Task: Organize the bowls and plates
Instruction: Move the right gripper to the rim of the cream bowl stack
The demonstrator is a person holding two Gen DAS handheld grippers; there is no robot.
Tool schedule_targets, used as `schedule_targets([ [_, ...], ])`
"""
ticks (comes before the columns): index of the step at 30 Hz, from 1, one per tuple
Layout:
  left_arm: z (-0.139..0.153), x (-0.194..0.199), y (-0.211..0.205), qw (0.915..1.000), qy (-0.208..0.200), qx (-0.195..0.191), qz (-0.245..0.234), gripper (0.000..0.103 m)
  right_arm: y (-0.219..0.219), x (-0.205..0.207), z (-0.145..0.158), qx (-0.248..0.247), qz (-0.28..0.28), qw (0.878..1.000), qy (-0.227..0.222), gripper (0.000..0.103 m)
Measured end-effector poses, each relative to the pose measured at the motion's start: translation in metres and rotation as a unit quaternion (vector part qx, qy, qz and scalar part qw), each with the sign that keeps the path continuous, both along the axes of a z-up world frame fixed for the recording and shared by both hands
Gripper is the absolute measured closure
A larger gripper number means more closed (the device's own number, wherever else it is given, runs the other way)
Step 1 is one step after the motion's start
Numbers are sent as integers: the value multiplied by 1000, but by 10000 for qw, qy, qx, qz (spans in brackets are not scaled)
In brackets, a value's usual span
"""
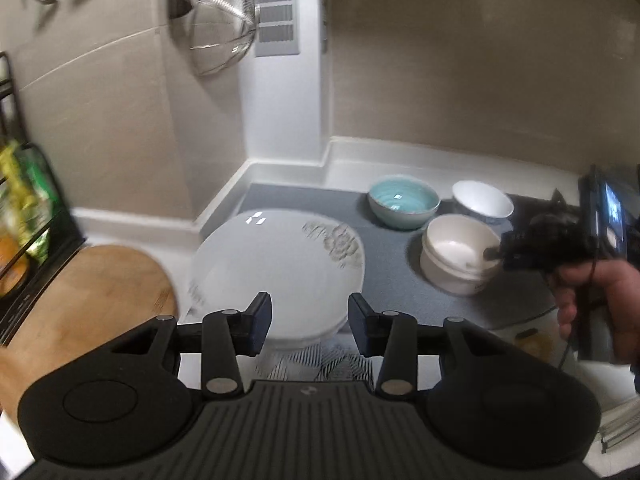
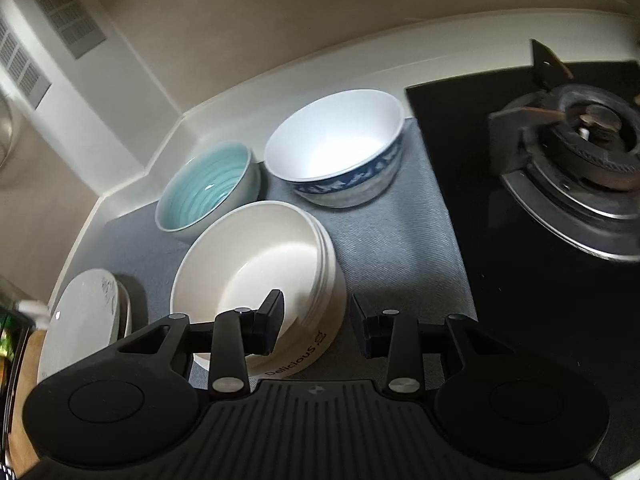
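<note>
Right gripper [image 2: 316, 326] sits at the cream bowl [image 2: 256, 276] on the grey mat [image 2: 400, 240], jaws straddling its near rim wall, one inside, one outside, not pinching. Left gripper [image 1: 310, 322] has jaws open, empty, with the white plate [image 1: 276, 264] straight ahead. Right hand's nearer the bowls.

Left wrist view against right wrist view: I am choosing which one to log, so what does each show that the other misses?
Only the left wrist view shows the wooden board, the hanging metal strainer and the right gripper over the cream bowl. Only the right wrist view shows the gas burner and the word Delicious on that bowl. Both show the patterned plate, the teal bowl, the blue-and-white bowl and the grey mat.
</note>
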State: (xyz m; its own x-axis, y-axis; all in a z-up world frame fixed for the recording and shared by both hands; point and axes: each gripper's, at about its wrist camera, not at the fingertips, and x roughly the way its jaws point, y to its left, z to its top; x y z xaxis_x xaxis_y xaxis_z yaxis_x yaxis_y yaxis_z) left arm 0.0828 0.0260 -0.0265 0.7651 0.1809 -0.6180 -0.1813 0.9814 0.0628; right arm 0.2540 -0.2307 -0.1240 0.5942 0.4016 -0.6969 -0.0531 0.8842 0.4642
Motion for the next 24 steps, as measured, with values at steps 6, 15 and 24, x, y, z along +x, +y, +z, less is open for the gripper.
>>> schedule_targets([
  [6, -2, -23, -7, 9992, 96, -31, 398, 56, -5, 4, 0, 97, 216, 9997, 39, 79],
  [15, 0, -11, -36, 9999, -15, -1, 132, 56, -20, -21, 5, 90, 270, 9995, 130, 83],
  [24, -1, 13, -68, 9994, -53, -5, -344, 56, -32, -61, 7, 37, 593, 9982, 100, 84],
])
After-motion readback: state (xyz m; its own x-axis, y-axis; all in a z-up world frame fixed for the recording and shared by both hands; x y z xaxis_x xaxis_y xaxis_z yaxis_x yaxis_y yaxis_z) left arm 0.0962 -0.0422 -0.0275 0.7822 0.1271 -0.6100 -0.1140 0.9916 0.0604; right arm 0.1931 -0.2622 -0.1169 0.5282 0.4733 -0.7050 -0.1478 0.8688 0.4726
